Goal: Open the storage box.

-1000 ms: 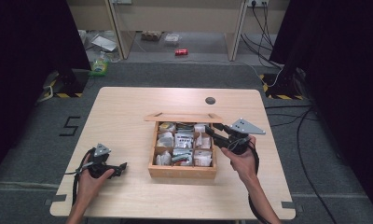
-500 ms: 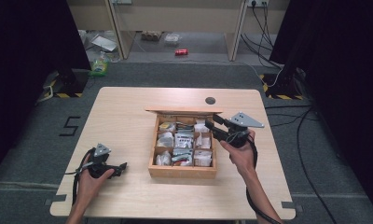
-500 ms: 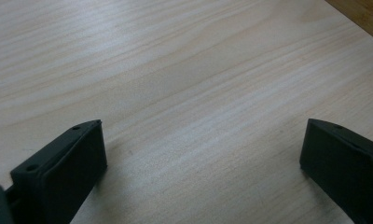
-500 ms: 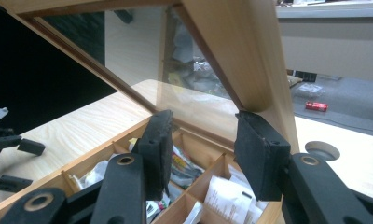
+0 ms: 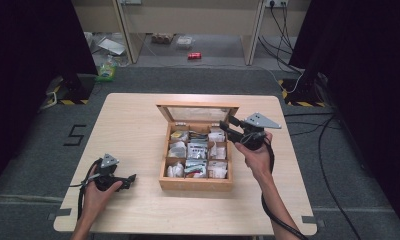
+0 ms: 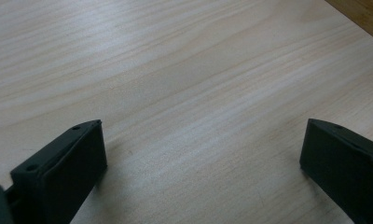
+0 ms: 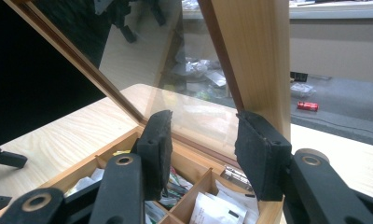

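A wooden box (image 5: 195, 183) with several compartments of white packets (image 5: 198, 150) stands at the middle of the table. Its glass-paned lid (image 5: 198, 106) is raised and leans back. My right gripper (image 5: 229, 125) is at the box's rear right corner, by the lid's right edge. In the right gripper view the gripper (image 7: 205, 140) is open, and the lid's wooden frame (image 7: 250, 56) rises just beyond the right pad (image 7: 259, 149). My left gripper (image 5: 129, 179) rests low at the table's front left, open (image 6: 203, 154) over bare wood.
The light wooden table (image 5: 138, 125) has free room left and right of the box. A corner of the box (image 6: 362, 14) lies ahead of the left gripper. On the floor beyond are a red can (image 5: 194, 56), a green item (image 5: 106, 72) and cables (image 5: 288, 30).
The lid has swung up and back from a lower tilt, and my right gripper has risen with it at its right edge. The left gripper has stayed still.
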A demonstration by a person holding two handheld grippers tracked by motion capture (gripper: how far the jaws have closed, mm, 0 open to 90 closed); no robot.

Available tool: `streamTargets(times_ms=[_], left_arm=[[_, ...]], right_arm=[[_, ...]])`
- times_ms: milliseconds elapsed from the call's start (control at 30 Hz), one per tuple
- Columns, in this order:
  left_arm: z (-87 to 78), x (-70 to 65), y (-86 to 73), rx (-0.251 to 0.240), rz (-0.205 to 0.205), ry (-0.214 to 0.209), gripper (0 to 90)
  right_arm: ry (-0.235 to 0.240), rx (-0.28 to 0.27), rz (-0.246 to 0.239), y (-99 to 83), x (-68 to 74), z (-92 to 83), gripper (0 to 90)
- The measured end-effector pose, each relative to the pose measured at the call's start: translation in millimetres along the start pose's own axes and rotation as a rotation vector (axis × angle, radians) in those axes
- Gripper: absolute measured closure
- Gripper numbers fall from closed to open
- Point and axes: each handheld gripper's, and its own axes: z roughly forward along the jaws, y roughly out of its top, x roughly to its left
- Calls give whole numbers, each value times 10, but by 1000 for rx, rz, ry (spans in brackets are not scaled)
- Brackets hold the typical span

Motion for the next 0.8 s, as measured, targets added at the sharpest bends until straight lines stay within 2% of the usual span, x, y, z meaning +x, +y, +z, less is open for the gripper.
streamTargets(times_ms=[800], left_arm=[[-1,1,1,1,1,0,0]], right_arm=[[-54,28,1,23,-114,213,544]])
